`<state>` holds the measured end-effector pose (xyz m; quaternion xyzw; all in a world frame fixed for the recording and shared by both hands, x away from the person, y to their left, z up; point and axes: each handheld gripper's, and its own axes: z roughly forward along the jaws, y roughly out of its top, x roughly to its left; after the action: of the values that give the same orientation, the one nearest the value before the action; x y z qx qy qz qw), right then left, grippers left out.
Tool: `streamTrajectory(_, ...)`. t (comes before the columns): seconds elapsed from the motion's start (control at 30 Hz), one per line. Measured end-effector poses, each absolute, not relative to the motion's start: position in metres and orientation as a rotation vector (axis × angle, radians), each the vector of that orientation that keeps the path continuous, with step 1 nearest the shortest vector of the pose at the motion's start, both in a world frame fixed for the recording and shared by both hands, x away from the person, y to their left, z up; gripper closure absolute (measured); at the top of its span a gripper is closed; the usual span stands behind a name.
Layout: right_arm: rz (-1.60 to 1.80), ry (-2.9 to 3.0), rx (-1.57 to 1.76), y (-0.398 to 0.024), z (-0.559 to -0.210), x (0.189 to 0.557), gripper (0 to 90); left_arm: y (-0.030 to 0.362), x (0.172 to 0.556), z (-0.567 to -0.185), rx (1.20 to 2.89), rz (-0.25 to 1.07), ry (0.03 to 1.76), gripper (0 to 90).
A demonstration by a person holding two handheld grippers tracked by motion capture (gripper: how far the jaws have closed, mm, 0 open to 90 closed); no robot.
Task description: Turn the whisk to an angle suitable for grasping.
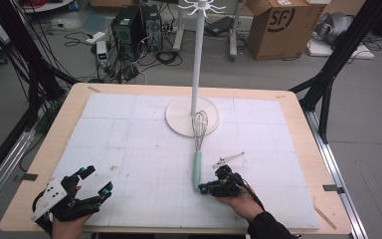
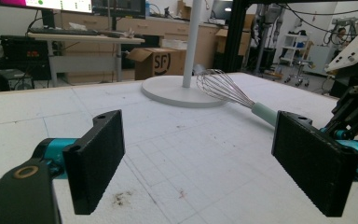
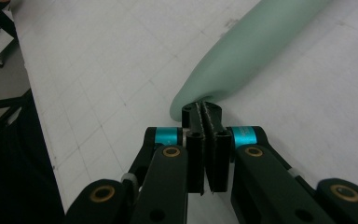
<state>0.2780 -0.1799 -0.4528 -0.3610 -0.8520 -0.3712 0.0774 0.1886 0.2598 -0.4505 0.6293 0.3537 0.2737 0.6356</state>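
A whisk (image 1: pixel 199 144) is laid on the white gridded mat (image 1: pixel 129 129) that covers the wooden table (image 1: pixel 54 139), slightly right of the mat's middle. Its wire head is rested on the near edge of the round base (image 1: pixel 179 112) of a white stand (image 1: pixel 197 55), which is set toward the far edge of the mat, and its pale green handle (image 1: pixel 197 172) is pointed toward the near edge. The right gripper (image 1: pixel 205 188) is held in the person's right hand (image 1: pixel 241 199) near the near edge, right of centre, with its tips placed at the butt end of the handle. In the right gripper view, the right gripper (image 3: pixel 201 109) is seen with its jaws pressed together, pad against pad, and the rounded end of the handle (image 3: pixel 242 60) is met just beyond the tips; nothing is seen pinched between them, and whether the tips actually touch the handle cannot be told. The left gripper (image 1: pixel 97 181) is held in the left hand (image 1: pixel 67 226) at the near left corner of the mat, well apart from the whisk, with its jaws spread wide. In the left gripper view, the left gripper (image 2: pixel 198 154) is shown with both black pads parted over bare mat, and the whisk (image 2: pixel 233 93) is seen farther off beside the stand's base (image 2: pixel 177 91). A cardboard box (image 1: pixel 283 27) and computer towers (image 1: pixel 137 25) are seen on the floor beyond the table's far edge.
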Motion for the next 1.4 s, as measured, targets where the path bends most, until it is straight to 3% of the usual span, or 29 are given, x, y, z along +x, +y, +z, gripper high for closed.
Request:
streamTrajectory(1.0, -1.045, -2.602, -0.966, -0.098, -0.45, 0.31, 88.1, 0.265, 0.185, -0.45, 1.426, 0.635, 0.819, 17.6)
streamTrajectory(1.4, -1.059, -2.56, -0.973, -0.087, -0.453, 0.323, 88.2, 0.271, 0.179, -0.449, 1.414, 0.646, 0.833, 17.8)
